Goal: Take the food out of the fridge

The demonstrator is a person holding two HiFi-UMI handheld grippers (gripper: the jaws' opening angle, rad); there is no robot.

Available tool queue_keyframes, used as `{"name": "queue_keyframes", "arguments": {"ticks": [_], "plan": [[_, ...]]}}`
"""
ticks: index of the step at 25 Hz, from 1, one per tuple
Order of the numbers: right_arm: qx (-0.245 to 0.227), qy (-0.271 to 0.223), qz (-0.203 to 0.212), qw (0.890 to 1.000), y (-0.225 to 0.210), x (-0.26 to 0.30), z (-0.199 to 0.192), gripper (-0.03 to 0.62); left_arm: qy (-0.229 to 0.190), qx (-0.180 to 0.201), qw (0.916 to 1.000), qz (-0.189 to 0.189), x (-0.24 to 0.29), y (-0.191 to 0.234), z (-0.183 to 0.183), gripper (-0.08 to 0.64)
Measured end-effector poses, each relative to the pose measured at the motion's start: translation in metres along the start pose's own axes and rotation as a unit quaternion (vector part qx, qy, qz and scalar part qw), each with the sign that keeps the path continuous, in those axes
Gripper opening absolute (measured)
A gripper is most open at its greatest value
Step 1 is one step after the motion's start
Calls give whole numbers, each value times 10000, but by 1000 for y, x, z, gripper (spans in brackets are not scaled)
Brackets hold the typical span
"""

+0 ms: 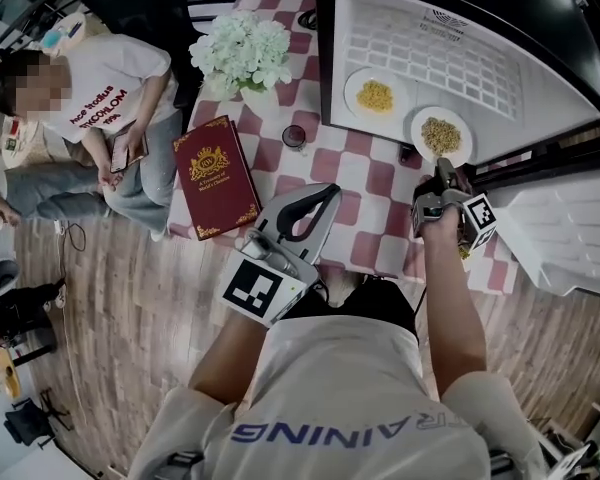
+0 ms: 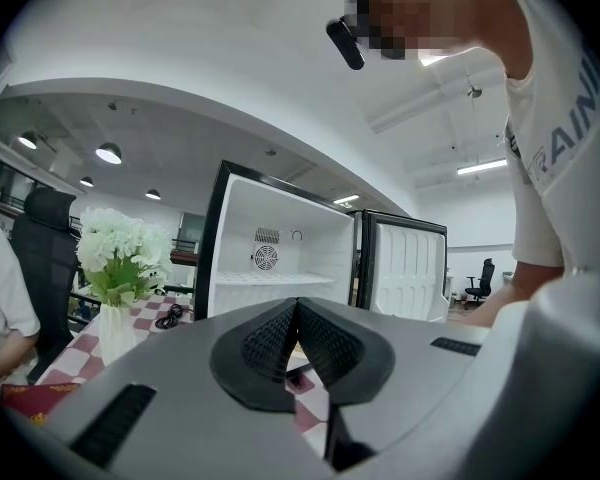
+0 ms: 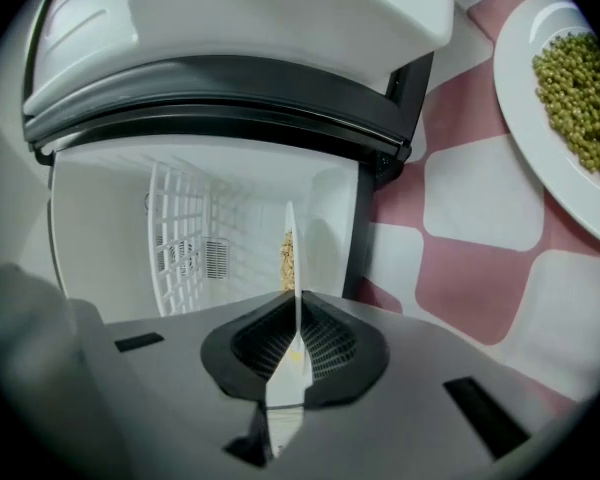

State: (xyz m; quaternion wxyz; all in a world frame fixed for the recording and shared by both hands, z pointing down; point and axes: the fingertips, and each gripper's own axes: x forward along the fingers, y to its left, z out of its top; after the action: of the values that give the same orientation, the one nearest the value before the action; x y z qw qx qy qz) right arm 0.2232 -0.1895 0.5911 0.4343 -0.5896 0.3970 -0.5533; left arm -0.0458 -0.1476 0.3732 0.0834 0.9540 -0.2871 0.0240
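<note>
A small black fridge [image 1: 325, 58] stands open on the checked table. A white plate of tan grains [image 1: 441, 135] sits at the front of its opening, and my right gripper [image 1: 443, 175] is shut on its near rim. In the right gripper view that plate [image 3: 290, 248] shows edge-on between the pads [image 3: 325, 343], pointing into the white fridge interior [image 3: 180, 238]. A second plate with yellow food [image 1: 375, 95] lies further inside. A plate of green peas [image 3: 570, 108] rests on the tablecloth beside it. My left gripper [image 1: 330, 190] [image 2: 297, 308] hovers shut and empty by the table's front edge.
The fridge door [image 1: 570, 228] swings open at the right. A red book [image 1: 214, 175], a vase of white flowers [image 1: 242, 50] and a small dark cup [image 1: 294, 136] stand on the table's left part. A person [image 1: 100, 118] sits at the left beside the table.
</note>
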Motion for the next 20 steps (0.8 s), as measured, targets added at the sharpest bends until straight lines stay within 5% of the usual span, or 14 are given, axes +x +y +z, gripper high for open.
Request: {"name": "queue_keyframes", "arguments": {"ticks": [11,20], "plan": [[-284,825,205,9960,29,-81,-48,32,-107,298,9983,-499,-14,-12,6,8],[-527,1862,-142,9810,-24,-127,-91,32,94,272,9983,-503,-18,-33,-8,8]]}}
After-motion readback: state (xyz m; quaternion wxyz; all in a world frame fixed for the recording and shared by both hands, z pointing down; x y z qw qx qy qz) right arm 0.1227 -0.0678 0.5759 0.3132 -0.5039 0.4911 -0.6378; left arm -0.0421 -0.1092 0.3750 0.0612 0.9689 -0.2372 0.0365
